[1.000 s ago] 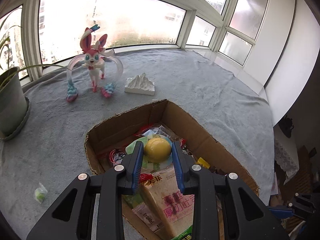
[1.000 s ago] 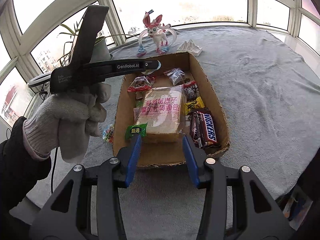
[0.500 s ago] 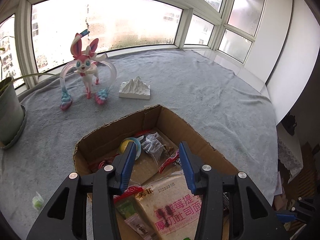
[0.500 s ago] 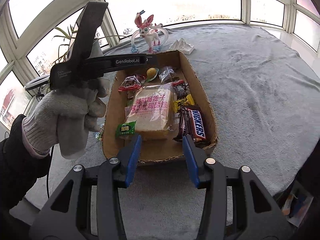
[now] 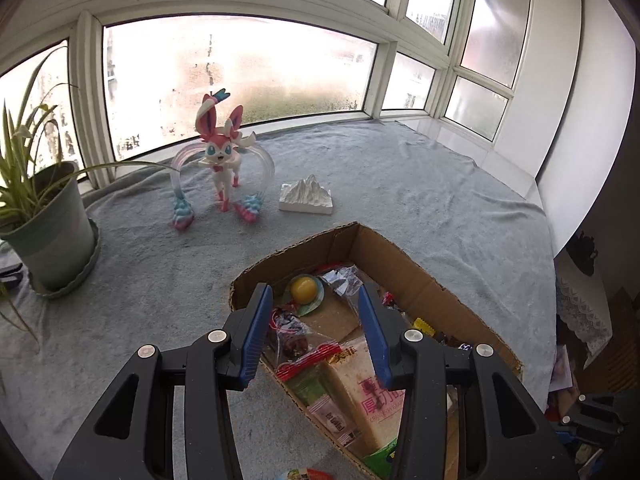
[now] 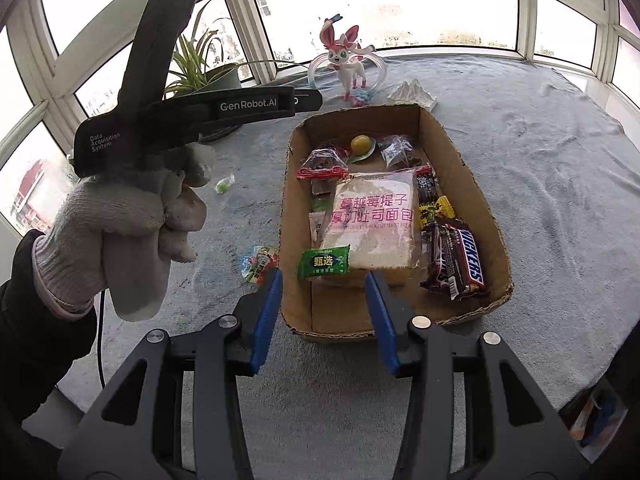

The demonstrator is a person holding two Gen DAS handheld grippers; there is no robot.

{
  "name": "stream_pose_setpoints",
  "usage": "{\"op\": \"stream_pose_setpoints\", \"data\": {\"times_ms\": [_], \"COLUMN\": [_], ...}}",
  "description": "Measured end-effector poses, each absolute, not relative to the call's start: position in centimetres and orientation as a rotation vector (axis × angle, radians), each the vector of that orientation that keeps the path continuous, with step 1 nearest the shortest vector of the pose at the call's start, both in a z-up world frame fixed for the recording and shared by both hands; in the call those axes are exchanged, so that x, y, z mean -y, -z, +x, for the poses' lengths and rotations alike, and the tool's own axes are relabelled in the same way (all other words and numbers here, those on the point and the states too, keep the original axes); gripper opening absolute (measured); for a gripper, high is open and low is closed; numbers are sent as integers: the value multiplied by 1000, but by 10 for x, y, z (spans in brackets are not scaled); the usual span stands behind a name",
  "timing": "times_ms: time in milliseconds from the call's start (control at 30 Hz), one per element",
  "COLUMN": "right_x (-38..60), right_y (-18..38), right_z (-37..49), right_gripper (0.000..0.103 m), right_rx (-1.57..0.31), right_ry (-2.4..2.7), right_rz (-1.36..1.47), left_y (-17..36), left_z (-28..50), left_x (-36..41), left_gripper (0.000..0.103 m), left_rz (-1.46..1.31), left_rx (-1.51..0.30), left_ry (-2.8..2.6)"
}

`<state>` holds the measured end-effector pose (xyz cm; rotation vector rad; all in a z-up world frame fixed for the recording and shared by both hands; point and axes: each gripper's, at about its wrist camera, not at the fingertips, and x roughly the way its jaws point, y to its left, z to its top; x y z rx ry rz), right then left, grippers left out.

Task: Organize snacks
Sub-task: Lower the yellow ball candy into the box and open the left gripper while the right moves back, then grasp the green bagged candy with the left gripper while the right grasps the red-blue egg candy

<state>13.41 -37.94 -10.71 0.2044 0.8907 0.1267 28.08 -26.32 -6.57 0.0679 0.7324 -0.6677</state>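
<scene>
- Left gripper: blue-padded jaws spread apart, nothing between them, above the shallow brown cardboard box.
- Right gripper: jaws apart, empty, at the box's near edge.
- In the box: yellow ball-shaped candy on a green wrapper at the far end, clear-wrapped toast loaf mid-box, brown Snickers bars beside it.
- Two small wrapped candies on the grey cloth, left of the box.
</scene>
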Motion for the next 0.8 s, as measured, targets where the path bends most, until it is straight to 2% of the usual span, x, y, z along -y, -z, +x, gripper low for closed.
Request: {"op": "stream_pose_setpoints", "data": {"times_ms": [267,600,700,800], "right_x": [331,276,270,267], "right_y": [115,158,175,186], "right_z": [139,158,165,172], "right_gripper": [45,45,45,45], "right_rx": [-899,-996,-1027,-1036], "right_ry": [-200,-158,-105,-42], "right_rz": [226,264,292,305], "left_y": [69,109,125,138], "left_z": [292,312,316,319], "left_x": [185,114,108,109], "left_gripper": [43,43,53,53], "left_rz": [-13,-72,-62,-37], "left_rx": [-754,-857,-890,-912], "left_ry": [582,512,515,538]}}
